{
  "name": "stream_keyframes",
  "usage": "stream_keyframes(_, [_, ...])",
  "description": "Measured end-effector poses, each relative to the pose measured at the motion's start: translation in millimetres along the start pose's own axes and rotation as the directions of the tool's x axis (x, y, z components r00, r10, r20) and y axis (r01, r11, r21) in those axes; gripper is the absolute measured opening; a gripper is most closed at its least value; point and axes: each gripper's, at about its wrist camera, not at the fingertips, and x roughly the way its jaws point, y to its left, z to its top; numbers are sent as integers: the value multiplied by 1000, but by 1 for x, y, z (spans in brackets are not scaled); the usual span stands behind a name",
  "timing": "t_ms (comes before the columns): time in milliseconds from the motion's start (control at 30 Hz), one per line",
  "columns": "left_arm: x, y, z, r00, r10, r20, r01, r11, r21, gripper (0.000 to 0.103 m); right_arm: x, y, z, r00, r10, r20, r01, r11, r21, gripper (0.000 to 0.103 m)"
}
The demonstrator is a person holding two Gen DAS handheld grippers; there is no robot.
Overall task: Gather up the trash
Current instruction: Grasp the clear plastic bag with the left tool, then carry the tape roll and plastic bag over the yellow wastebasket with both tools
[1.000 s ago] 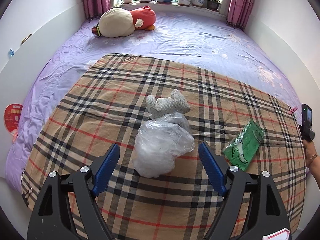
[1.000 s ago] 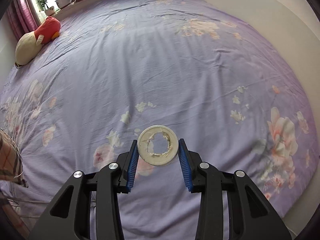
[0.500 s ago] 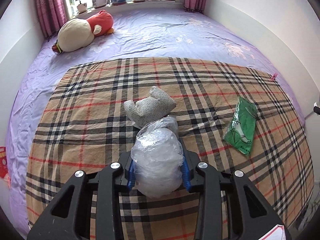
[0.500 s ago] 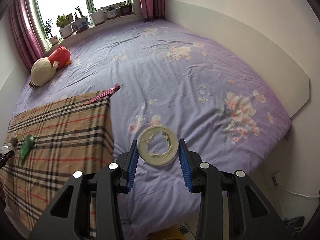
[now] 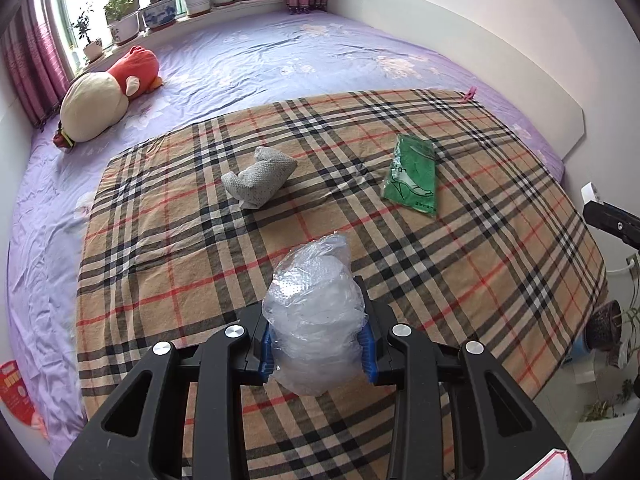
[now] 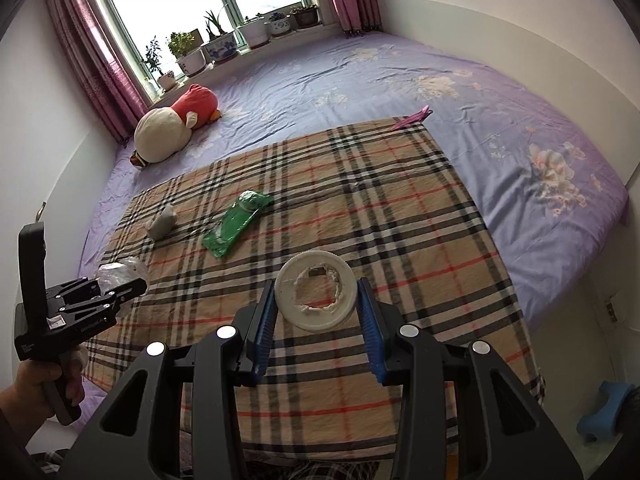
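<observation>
My left gripper [image 5: 316, 344] is shut on a crumpled clear plastic bag [image 5: 314, 316] and holds it above the near part of the plaid blanket [image 5: 200, 264]. It also shows in the right wrist view [image 6: 120, 292], at the left, with the bag [image 6: 120, 270]. My right gripper [image 6: 316, 320] is shut on a white plastic ring [image 6: 316, 297] with a torn middle, above the blanket [image 6: 400, 220]. A green plastic packet [image 5: 412, 176] [image 6: 236, 226] and a grey crumpled cloth [image 5: 260, 178] [image 6: 162, 222] lie on the blanket farther off.
The blanket lies on a purple floral bed sheet [image 5: 280, 56]. A red and cream plush toy [image 5: 104, 96] lies near the window sill with potted plants [image 5: 160, 8]. A pink clip [image 5: 469, 93] sits at the blanket's far corner. Walls border the bed.
My left gripper closed on the clear bag and lifted it back from the cloth. My right gripper swung from over the purple sheet to over the plaid blanket, still holding the ring.
</observation>
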Motion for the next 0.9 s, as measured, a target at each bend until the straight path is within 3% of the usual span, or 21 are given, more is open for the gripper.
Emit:
stream_keyframes(367, [-11, 12, -9, 999, -50, 10, 49, 994, 97, 33, 6, 77, -30, 999, -41, -12, 41, 999, -36, 41])
stream_keyframes(533, [-8, 14, -15, 997, -75, -2, 74, 989, 124, 33, 11, 87, -38, 996, -80, -27, 80, 997, -22, 41])
stream_keyframes(900, [-20, -8, -13, 994, -110, -2, 109, 977, 184, 33, -21, 76, -44, 994, -103, 21, 102, 993, 60, 41])
